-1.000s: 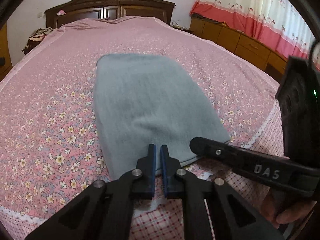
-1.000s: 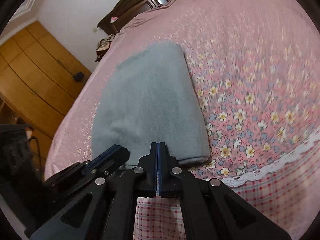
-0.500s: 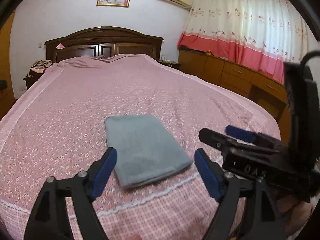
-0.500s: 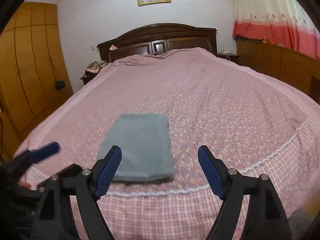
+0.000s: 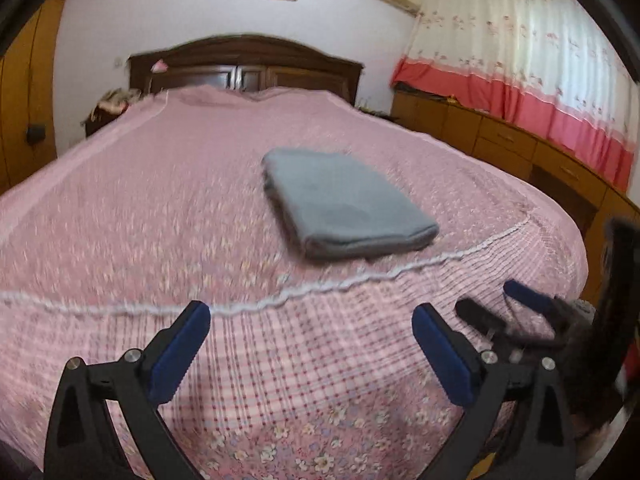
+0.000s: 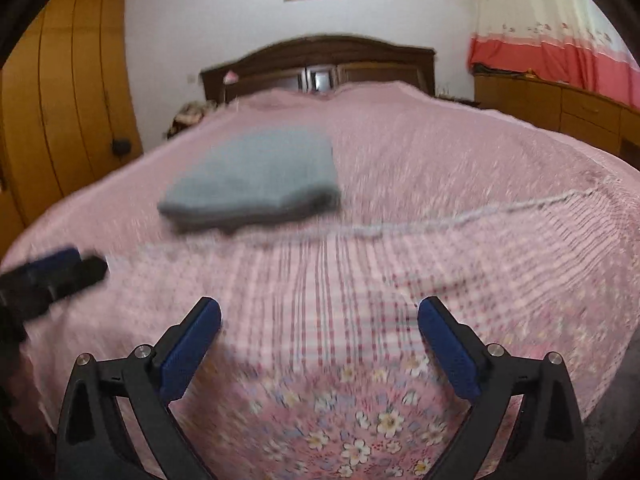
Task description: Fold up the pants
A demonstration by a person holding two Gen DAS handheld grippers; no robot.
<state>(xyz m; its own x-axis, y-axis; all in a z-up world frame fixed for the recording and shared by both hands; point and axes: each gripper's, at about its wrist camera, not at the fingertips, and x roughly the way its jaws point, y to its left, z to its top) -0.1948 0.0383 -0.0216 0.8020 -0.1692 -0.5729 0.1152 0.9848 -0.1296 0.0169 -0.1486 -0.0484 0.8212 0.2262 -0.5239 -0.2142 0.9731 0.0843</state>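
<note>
The grey pants lie folded into a compact rectangle on the pink floral bedspread, near the foot of the bed. They also show in the right wrist view, blurred. My left gripper is open and empty, low in front of the bed's foot edge, well back from the pants. My right gripper is open and empty, also back from the pants. The right gripper shows at the right edge of the left wrist view; the left gripper shows at the left edge of the right wrist view.
A dark wooden headboard stands at the far end. A wooden wardrobe is on the left. Low wooden cabinets under red and cream curtains run along the right. A lace trim crosses the bed's foot.
Both grippers were shut at the pants' near edge, then opened and pulled back and down off the bed's foot. The folded pants stay where they lay.
</note>
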